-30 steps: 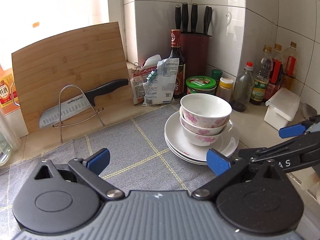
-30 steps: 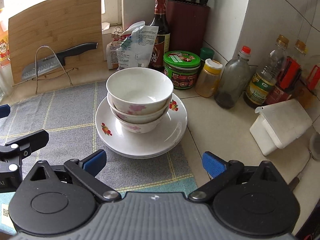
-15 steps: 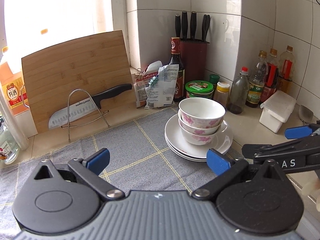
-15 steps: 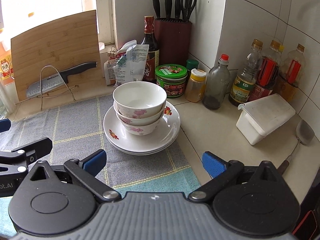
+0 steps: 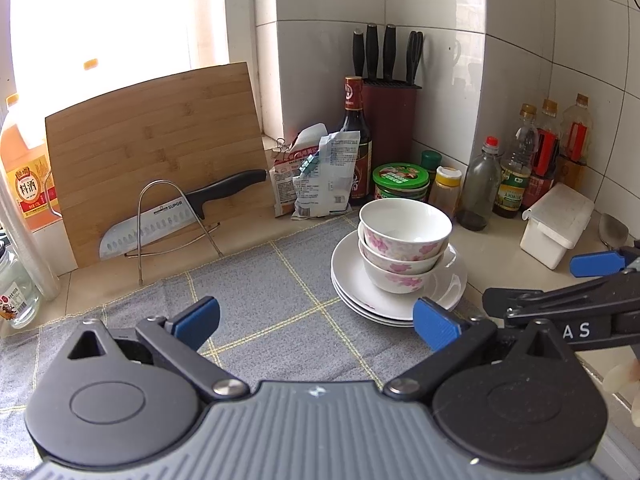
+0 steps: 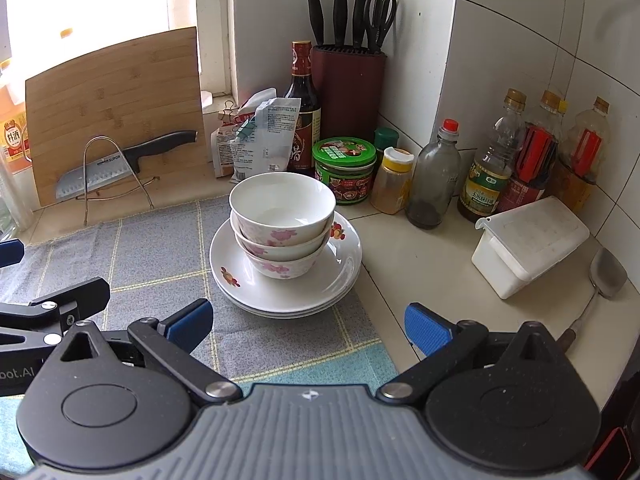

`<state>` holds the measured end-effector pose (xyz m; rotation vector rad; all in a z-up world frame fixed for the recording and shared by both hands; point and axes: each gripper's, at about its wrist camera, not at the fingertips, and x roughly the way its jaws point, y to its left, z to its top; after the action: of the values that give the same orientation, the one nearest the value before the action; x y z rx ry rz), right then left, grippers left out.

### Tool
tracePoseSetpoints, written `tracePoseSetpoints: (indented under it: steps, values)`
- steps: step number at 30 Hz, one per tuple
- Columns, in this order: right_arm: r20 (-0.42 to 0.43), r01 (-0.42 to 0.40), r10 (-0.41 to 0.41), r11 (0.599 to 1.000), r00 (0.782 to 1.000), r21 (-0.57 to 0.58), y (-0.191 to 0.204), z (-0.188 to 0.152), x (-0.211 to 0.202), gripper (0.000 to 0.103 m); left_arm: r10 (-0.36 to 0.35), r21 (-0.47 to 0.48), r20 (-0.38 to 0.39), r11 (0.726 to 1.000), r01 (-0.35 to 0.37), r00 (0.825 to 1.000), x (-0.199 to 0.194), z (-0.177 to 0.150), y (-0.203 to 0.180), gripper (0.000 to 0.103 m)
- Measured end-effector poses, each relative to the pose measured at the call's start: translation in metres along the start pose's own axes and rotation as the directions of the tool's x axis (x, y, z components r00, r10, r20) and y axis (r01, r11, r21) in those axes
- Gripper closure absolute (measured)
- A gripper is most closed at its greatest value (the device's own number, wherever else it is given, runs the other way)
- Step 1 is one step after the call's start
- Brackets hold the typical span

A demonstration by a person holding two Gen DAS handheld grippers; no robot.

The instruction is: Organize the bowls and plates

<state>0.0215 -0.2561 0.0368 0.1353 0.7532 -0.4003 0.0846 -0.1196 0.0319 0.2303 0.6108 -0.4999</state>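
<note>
Three nested bowls (image 6: 282,224), glossy white porcelain with pink blossoms, sat on a stack of shallow round plates (image 6: 344,264) at the right edge of the grey checked woven mat (image 6: 160,248). Over the last second both cameras had drawn back and upward, so the stack looked smaller; the organizing appeared finished. The left gripper (image 5: 316,318) and right gripper (image 6: 306,322) hung spread wide, holding nothing, well clear of the stack. At ten o'clock a bamboo cutting board (image 6: 112,108) leaned behind a steel knife (image 6: 120,162); at two o'clock stood glass bottles (image 6: 434,176).
</note>
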Motion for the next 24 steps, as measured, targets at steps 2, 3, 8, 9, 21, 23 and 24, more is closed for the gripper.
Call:
tracePoseSetpoints:
  steps: [2, 3, 8, 9, 21, 23, 24]
  values:
    - [0.001, 0.002, -0.002, 1.000, 1.000, -0.002, 0.0003, 0.0006, -0.0001, 0.000, 0.000, -0.001, -0.001, 1.000, 0.000, 1.000, 0.0002, 0.0001, -0.0002, 0.001]
    - [0.002, 0.001, -0.001, 1.000, 1.000, -0.001, 0.0000, 0.0009, 0.0001, 0.000, 0.001, -0.002, -0.001, 1.000, -0.001, 1.000, 0.0001, 0.0000, -0.0002, 0.001]
    - [0.002, 0.005, -0.005, 1.000, 1.000, -0.003, -0.0001, 0.0016, 0.0002, 0.000, 0.000, -0.005, -0.004, 1.000, 0.000, 1.000, 0.0004, 0.0007, 0.0004, 0.001]
    - [0.003, 0.005, -0.005, 1.000, 1.000, -0.004, -0.0001, 0.0019, 0.0003, 0.000, 0.001, -0.005, -0.005, 1.000, -0.001, 1.000, 0.0006, 0.0008, 0.0005, 0.001]
    - [0.002, 0.009, -0.009, 1.000, 1.000, -0.002, -0.0013, 0.0034, 0.0011, 0.000, 0.001, -0.013, -0.008, 1.000, -0.002, 1.000, 0.0028, 0.0038, 0.0008, 0.001]
    - [0.000, 0.009, -0.009, 1.000, 1.000, -0.001, -0.0019, 0.0034, 0.0014, 0.000, -0.001, -0.012, -0.008, 1.000, 0.000, 1.000, 0.0030, 0.0039, 0.0005, 0.001]
    - [0.000, 0.010, -0.010, 1.000, 1.000, -0.001, -0.0022, 0.0034, 0.0018, 0.000, -0.001, -0.012, -0.008, 1.000, 0.001, 1.000, 0.0032, 0.0040, 0.0002, 0.001]
